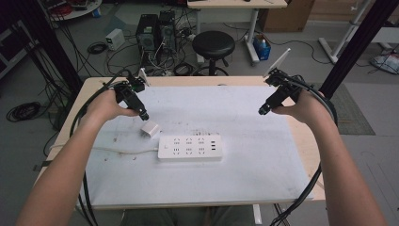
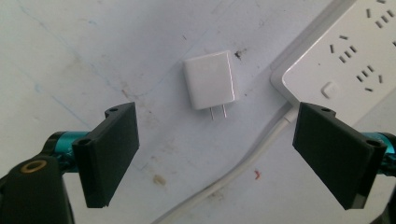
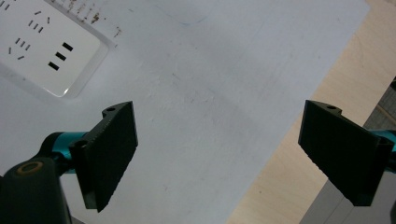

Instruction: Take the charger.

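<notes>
A small white plug adapter lies flat on the white mat, just left of a white power strip. In the left gripper view the adapter shows its two metal prongs pointing toward the jaws, with the power strip and its white cable to the right. My left gripper hovers just above and behind the adapter, open, jaws wide apart. My right gripper hangs open over bare mat at the right, the power strip's end off to its left.
The white mat covers a wooden table. The strip's cable runs left across the mat. Beyond the far edge stand a black stool, computer towers and floor cables. Black frame posts rise at both sides.
</notes>
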Tool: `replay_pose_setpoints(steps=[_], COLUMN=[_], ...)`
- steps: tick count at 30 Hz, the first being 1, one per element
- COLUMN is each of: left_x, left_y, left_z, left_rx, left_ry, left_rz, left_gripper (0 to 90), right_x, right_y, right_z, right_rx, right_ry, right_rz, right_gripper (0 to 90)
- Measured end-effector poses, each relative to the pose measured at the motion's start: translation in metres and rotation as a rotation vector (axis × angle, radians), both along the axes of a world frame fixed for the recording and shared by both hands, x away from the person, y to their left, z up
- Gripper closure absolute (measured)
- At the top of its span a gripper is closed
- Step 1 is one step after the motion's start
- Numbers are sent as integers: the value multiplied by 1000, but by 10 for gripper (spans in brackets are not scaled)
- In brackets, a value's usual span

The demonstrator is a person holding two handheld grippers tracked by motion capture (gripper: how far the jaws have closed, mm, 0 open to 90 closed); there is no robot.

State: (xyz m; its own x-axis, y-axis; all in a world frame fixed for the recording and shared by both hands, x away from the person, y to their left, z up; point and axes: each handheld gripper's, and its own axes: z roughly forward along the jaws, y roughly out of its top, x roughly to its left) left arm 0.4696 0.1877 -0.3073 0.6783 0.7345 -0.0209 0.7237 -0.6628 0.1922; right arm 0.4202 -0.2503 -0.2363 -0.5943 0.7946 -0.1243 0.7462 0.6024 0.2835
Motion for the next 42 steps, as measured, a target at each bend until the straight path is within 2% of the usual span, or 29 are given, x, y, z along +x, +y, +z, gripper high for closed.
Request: replay_pose_setpoints(steps=[3, 7, 10, 11, 13, 18, 24, 31, 35, 37, 40, 41, 42], left_x=[4, 7, 9, 9, 11, 13, 15, 16, 17, 18, 17, 18, 18], left_y=[-5, -11, -14, -14, -15, -16, -19, -20, -20, -19, -20, -21, -22], left_z=[-14, -33, -46, -46, -61, -76, -84, -95, -98, -98, -99, -99, -100], left_rx=[-5, 15, 21, 21, 33, 32, 57, 82, 74, 67, 60, 74, 76], left_ry=[11, 38, 55, 55, 70, 86, 84, 107, 96, 105, 106, 116, 113], left_rz=[39, 86, 93, 93, 92, 110, 101, 117, 146, 147, 157, 142, 149], left_gripper=[144, 145, 145, 145, 145, 146, 187, 236, 311, 362, 385, 408, 408], right_x=[0, 0, 0, 0, 1, 1, 1, 2, 2, 2, 2, 2, 2], right_y=[-1, -2, -2, -2, -3, -2, -2, -5, -5, -5, -5, -6, -6], right_z=[-2, -4, -6, -6, -8, -9, -11, -13, -14, -15, -15, -15, -15], right_rx=[-1, 6, 8, 8, 9, 8, 7, 12, 10, 15, 10, 11, 13], right_ry=[2, 3, 7, 7, 7, 10, 8, 9, 11, 11, 11, 10, 11], right_rz=[-7, -3, -7, -7, -8, -12, -8, -12, -8, -9, -9, -6, -7], right_gripper=[113, 113, 113, 113, 113, 113, 113, 113, 113, 113, 113, 113, 113])
